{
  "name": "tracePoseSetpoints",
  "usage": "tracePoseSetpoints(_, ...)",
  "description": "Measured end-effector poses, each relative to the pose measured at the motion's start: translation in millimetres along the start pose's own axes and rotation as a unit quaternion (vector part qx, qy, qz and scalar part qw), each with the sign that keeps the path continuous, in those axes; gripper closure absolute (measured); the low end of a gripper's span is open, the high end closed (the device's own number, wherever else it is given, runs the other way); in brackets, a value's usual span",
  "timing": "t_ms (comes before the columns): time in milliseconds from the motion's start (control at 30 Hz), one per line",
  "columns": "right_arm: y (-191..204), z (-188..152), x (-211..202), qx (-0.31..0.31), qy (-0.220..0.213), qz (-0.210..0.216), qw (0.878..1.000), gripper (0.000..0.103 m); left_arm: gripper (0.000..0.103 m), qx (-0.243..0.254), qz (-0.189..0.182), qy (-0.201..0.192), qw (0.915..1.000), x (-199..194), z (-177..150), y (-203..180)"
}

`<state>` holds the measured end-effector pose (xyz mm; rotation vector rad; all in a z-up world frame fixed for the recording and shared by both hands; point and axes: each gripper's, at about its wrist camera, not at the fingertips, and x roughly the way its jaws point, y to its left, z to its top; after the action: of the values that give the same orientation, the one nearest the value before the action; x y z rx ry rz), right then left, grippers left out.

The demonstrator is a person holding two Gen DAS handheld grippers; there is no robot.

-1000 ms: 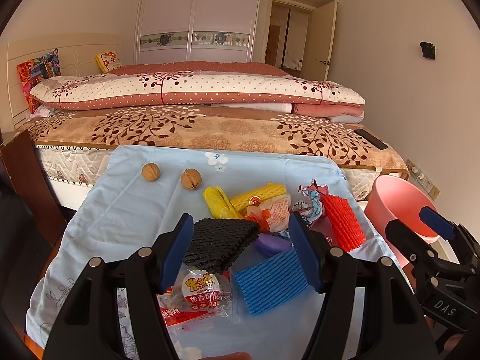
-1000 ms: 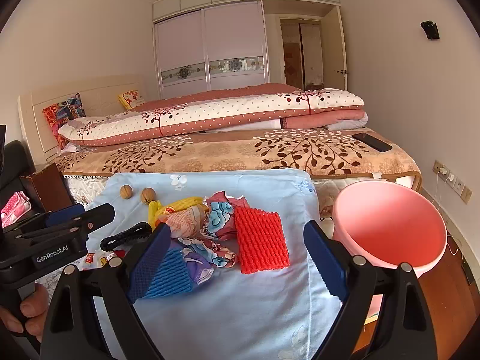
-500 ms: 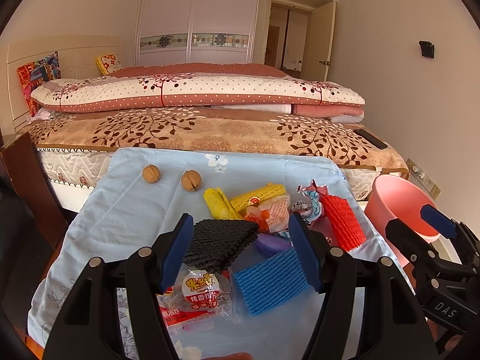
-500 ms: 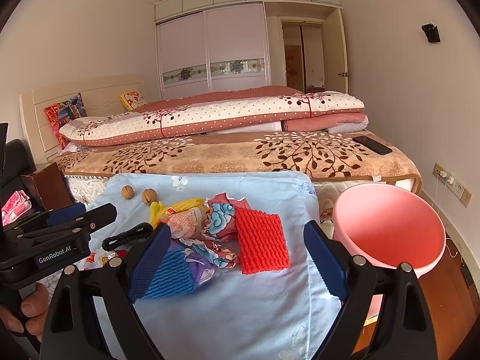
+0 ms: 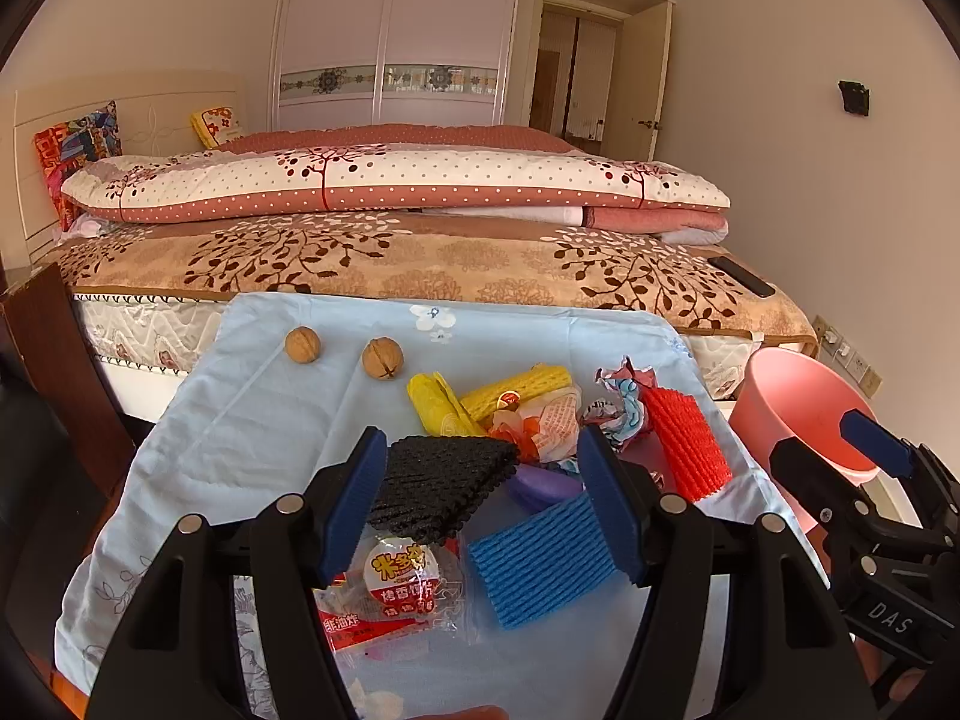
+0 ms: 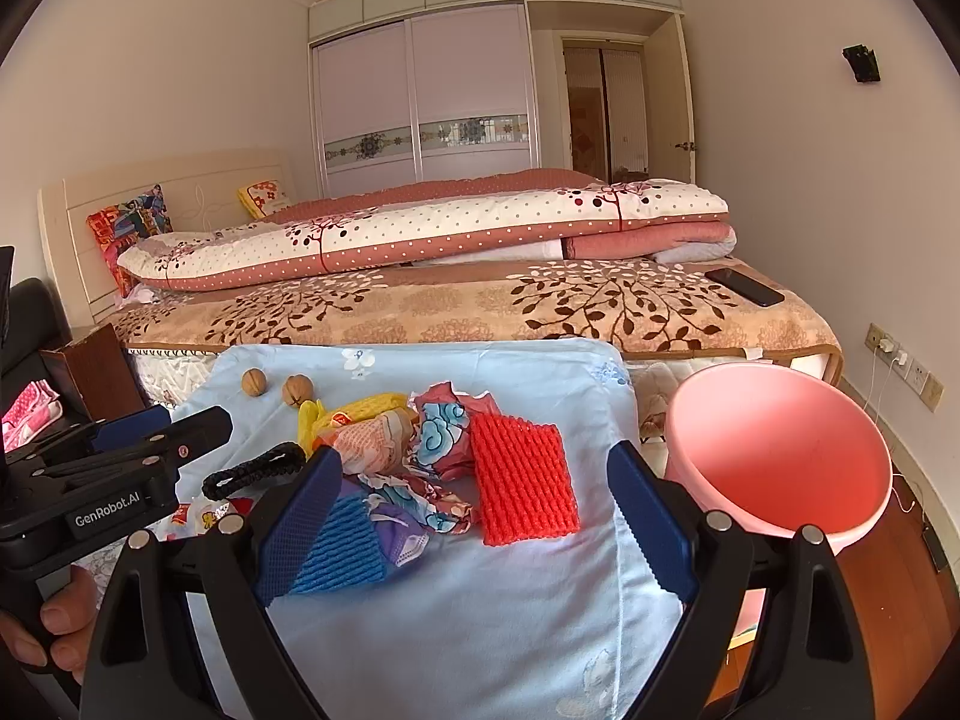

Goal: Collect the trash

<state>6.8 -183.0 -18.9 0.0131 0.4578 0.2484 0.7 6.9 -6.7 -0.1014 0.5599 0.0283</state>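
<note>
1. Your left gripper (image 5: 483,504) hangs wide open over the near part of the blue cloth (image 5: 252,420), holding nothing; the snack wrapper (image 5: 399,585) lies just below its gap.
2. The black foam net (image 5: 444,480) sits between its fingers, against the left one; the blue foam net (image 5: 540,564) lies by the right one.
3. Your right gripper (image 6: 474,522) is also spread wide and empty, with the red foam net (image 6: 522,480) in its gap.
4. Beyond lie crumpled wrappers (image 6: 438,450), a yellow foam net (image 5: 516,390) and two walnuts (image 5: 342,351).
5. The pink bucket (image 6: 774,456) stands right of the cloth, the bed (image 6: 480,300) behind.
</note>
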Motion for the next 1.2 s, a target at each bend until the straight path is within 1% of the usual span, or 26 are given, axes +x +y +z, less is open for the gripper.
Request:
tracePoseSetpoints(933,1.2,-1.7,2.5,-0.002,0.005,0.000,1.000,0.015,0.037,-0.002,0.000,0.005,1.0000,2.6,-3.9,2.8)
tracePoseSetpoints(1200,0.9,-2.6,5.2,-0.002,0.011,0.001,1.000,0.015,0.037,0.000,-0.010,0.011,0.9999,4.6,-4.1,7.4)
